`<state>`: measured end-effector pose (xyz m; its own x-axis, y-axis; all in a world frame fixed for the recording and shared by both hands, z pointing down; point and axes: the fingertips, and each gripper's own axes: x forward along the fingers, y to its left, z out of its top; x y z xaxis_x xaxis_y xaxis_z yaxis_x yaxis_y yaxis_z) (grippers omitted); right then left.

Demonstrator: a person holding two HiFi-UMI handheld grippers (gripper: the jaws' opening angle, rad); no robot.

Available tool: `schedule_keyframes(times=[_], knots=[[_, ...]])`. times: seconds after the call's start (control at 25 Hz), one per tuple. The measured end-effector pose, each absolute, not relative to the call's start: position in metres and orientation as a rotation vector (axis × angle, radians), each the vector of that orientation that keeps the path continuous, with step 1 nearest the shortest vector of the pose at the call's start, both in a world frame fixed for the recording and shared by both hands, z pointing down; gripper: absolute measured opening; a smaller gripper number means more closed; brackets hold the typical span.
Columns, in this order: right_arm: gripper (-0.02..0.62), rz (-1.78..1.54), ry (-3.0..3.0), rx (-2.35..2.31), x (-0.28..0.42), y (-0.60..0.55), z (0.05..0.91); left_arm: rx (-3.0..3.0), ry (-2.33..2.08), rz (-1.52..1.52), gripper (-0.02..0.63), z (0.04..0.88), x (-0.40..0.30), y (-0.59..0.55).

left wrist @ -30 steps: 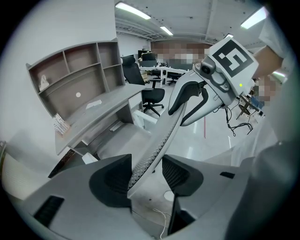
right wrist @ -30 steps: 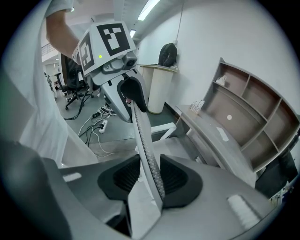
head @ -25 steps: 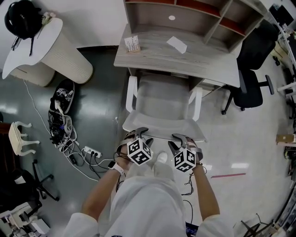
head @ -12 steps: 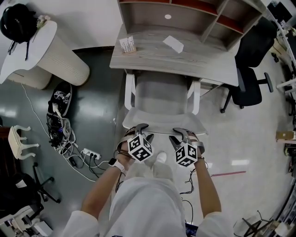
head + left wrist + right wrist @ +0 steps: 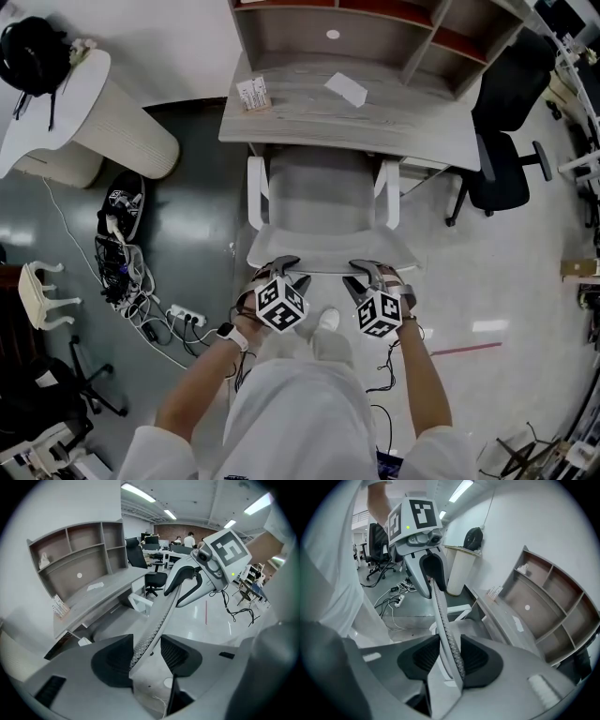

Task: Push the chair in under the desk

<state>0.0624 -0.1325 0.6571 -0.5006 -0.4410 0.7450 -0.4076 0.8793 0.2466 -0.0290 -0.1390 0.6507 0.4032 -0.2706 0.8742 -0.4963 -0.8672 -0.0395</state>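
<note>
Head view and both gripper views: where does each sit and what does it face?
Head view: on the person's head, steeply down at desk and chair; forearms, left gripper, right gripper show.
Left gripper view: on that gripper, along the chair back between its just-closing jaws, toward the right gripper.
Right gripper view: opposite way, jaws clamping the back.
Shared: each gripper view shows the other gripper.
</note>
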Motion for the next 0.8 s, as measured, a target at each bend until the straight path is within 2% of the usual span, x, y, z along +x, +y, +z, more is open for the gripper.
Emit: schedule_keyframes(times=[0.8], knots=[[0.156,0.015,-2.137,0.662,0.07,-0.176,0.658,2.502,-0.681,1.417,0.187,0.65,-0.02,-0.186]])
